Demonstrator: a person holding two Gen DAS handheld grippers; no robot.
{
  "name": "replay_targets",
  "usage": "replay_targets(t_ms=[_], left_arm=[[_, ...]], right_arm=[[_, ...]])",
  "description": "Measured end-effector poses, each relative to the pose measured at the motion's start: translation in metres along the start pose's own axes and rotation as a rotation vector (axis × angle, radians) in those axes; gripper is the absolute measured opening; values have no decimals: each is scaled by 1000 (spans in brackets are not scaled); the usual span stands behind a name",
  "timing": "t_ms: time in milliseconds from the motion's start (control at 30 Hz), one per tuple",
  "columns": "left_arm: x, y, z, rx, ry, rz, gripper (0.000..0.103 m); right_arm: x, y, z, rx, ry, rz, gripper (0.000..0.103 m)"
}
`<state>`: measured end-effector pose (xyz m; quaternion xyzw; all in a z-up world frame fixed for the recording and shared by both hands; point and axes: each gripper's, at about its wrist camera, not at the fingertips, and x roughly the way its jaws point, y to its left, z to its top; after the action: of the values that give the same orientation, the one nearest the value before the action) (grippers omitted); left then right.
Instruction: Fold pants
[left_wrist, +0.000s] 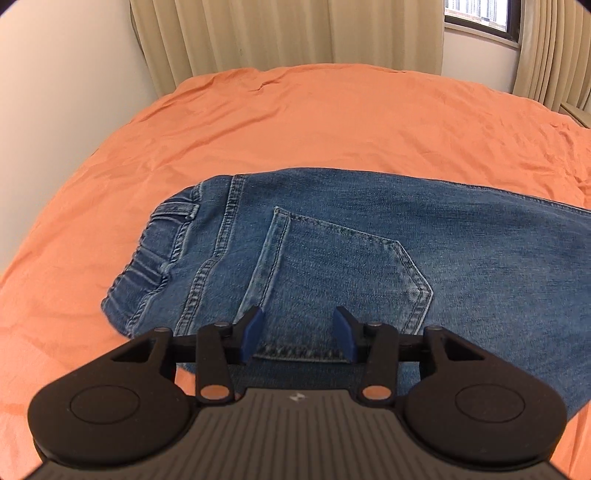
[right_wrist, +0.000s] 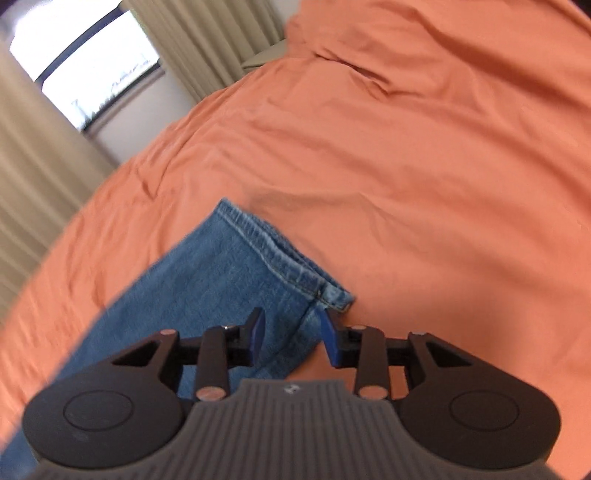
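Blue denim pants (left_wrist: 332, 251) lie flat on an orange bedsheet (left_wrist: 295, 122), folded lengthwise with the back pocket (left_wrist: 332, 280) up and the elastic waistband (left_wrist: 155, 254) at the left. My left gripper (left_wrist: 300, 332) hovers open just over the pocket's near edge, nothing between its blue pads. In the right wrist view the stacked leg hems (right_wrist: 280, 258) of the pants (right_wrist: 207, 288) lie on the sheet. My right gripper (right_wrist: 293, 334) stands open just above the leg near the hem corner, and its pads press on nothing.
Beige curtains (left_wrist: 288, 33) and a window (left_wrist: 480, 18) stand behind the bed's far side. A white wall (left_wrist: 66, 92) runs along the left. Wide orange sheet (right_wrist: 424, 147) stretches beyond the hems.
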<state>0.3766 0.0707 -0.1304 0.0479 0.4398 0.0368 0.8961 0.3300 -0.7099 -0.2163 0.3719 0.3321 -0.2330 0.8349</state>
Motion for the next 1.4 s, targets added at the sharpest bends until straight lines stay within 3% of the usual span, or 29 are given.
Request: replay_targets(t_ms=[133,200,233,267,333,400,533,800,967,1067,1300,1400], left_arm=[[-8,1,-5,0,8,5,53],[-10,0,-7,3,14,10,53],[-10,-1,-7,4,16,11,53],[-10,-1,-8,3,18,12,53],[-10,-4,-9,1,20,3,53],[-11,-8,-10,8,11,-19,51],[-19,-18,-14,42,-11,-53,51],[-34,-35,-29,124,-3,-104,50],[-53,-32,-39,92,-6,-144,50],[-66,-35,-51,98,-14,-159,50],[-69,-68,-98,244,17,-156,50],[-60,-87,-112,253,23,-156,55]], right_arm=[[14,-11,5,95,10,-3,28],[19,-20,6,161,21,0,17],[20,-22,6,178,26,8,17],[20,-23,7,183,29,17,17],[12,-21,12,176,18,47,4],[-10,-13,21,143,-43,112,0],[-37,-9,29,108,-73,123,0],[4,-28,7,108,4,-6,0],[8,-20,8,88,38,-35,1],[-7,-14,8,33,30,-29,27],[-25,-20,-11,-21,50,-27,28],[-28,-24,-23,-35,59,-25,31]])
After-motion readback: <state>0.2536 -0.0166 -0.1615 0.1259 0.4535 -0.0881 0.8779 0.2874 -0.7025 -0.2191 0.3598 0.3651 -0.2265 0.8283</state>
